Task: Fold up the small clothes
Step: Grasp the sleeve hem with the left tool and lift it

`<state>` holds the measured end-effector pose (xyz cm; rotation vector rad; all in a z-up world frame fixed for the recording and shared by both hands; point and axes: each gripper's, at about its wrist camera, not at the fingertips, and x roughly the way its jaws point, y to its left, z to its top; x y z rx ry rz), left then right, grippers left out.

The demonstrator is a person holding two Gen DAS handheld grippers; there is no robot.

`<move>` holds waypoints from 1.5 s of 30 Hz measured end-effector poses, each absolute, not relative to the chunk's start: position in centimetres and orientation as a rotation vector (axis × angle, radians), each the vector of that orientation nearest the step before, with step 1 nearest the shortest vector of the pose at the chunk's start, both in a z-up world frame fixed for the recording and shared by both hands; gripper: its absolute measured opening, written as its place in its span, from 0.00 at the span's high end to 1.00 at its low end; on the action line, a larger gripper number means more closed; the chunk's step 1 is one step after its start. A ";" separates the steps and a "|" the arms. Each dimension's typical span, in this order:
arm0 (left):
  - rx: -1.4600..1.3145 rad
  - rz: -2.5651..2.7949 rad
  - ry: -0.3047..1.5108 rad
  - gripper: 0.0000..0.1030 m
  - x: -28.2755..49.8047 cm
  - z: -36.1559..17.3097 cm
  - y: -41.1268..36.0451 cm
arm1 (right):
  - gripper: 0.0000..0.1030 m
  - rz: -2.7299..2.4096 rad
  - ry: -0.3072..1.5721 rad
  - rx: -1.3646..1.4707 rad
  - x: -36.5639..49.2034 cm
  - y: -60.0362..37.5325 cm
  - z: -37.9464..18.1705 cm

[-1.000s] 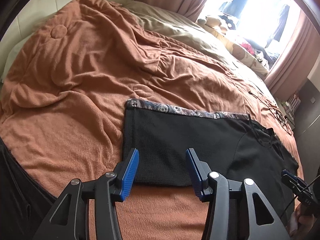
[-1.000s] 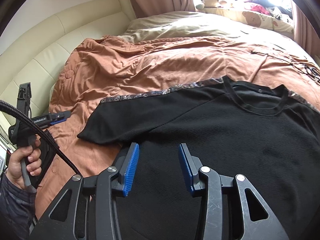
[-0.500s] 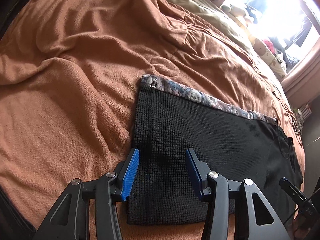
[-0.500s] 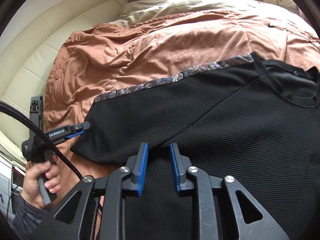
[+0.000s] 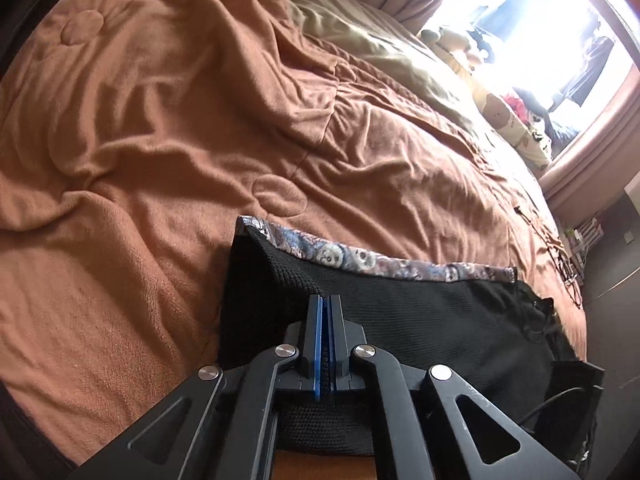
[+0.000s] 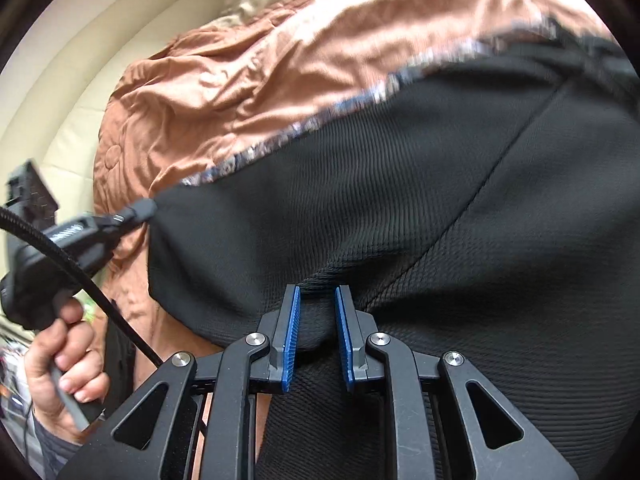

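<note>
A black waffle-knit T-shirt (image 5: 420, 320) with a patterned skull trim (image 5: 360, 258) along the sleeve lies on the brown blanket. My left gripper (image 5: 325, 300) is shut on the sleeve end, and the fabric lifts into a ridge at the pads. It also shows in the right wrist view (image 6: 136, 212), pinching the sleeve tip. My right gripper (image 6: 318, 292) is nearly closed around a fold of the shirt (image 6: 400, 200) near the underarm seam, with a narrow gap between the blue pads (image 6: 290, 332).
The brown blanket (image 5: 180, 128) covers the bed, with a beige cover (image 5: 380, 48) farther back. Plush toys (image 5: 452, 38) sit by the bright window. A cream padded headboard (image 6: 100, 60) curves at the left. Thin cables (image 5: 560, 240) lie on the far right edge.
My left gripper went from wide open to shut on the sleeve end and lifted it. My right gripper moved down onto the shirt and its pads narrowed around a fold.
</note>
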<state>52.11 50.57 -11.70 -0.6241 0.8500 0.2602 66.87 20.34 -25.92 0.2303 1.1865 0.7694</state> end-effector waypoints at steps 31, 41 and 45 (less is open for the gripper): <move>-0.617 0.332 0.955 0.42 51.0 -14.0 52.2 | 0.37 0.836 1.122 0.229 65.4 17.2 -21.4; -0.610 0.326 0.982 0.45 52.5 -17.9 53.0 | 0.37 0.821 1.155 0.255 65.8 17.7 -23.1; -0.664 0.307 0.968 0.47 52.9 -19.0 53.8 | 0.37 0.810 1.154 0.259 66.1 17.4 -23.3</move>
